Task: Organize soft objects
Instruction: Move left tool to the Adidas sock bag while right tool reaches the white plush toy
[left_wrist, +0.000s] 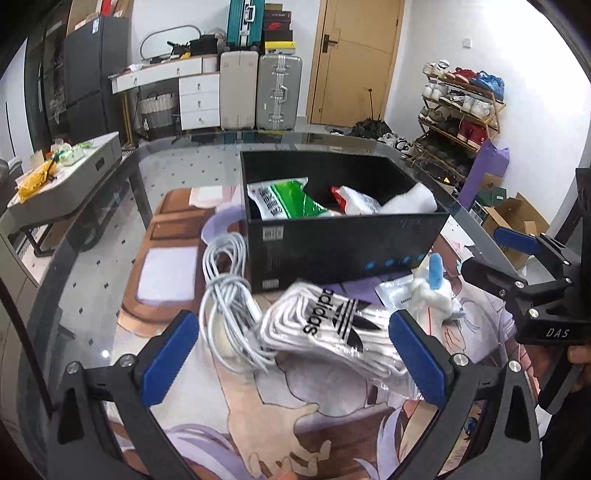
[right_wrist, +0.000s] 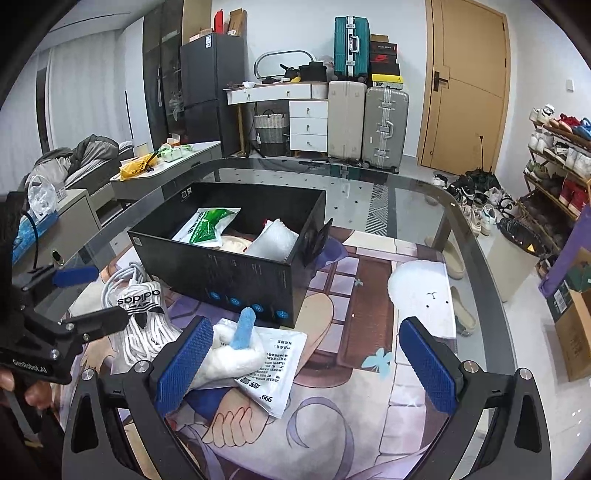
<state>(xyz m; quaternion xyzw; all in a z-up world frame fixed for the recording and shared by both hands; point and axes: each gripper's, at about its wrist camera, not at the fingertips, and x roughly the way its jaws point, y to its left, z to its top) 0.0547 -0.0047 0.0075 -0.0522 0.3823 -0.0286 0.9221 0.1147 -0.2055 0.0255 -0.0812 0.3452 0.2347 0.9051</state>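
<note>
Left gripper (left_wrist: 291, 363), bottom centre of the left wrist view: jaws wide apart, holding nothing, straddling the bagged adidas socks (left_wrist: 332, 332) on the printed mat (left_wrist: 258, 424). The pads look level with the pack but not touching it.

Right gripper (right_wrist: 306, 365), bottom centre of the right wrist view: also spread, empty. Its left pad sits just beside or against the white plush with the blue tip (right_wrist: 236, 350); contact unclear. The plush lies partly on a flat white sachet (right_wrist: 277, 369).

Step, as judged: picking the remaining soft items to drop into the black box (left_wrist: 343, 251), mid frame. Next move likely calls for closing the left jaws on the sock pack, lifting clear of the box wall, then releasing inside. The slippery plastic wrap could slide, so grip mid-pack.

Counts:
- grippers: 2, both open
- box: 1
- inside box: 1 green-white bag (left_wrist: 284, 199), 1 red-white bag (left_wrist: 351, 201), 1 white bubble-wrap bundle (left_wrist: 410, 201), so 3 visible
- outside on mat: 1 sock pack, 1 plush, 1 sachet, 1 coiled white cable (left_wrist: 225, 288) touching the socks, lower left of the box

The cable isn't soft goods, probably stays.
</note>
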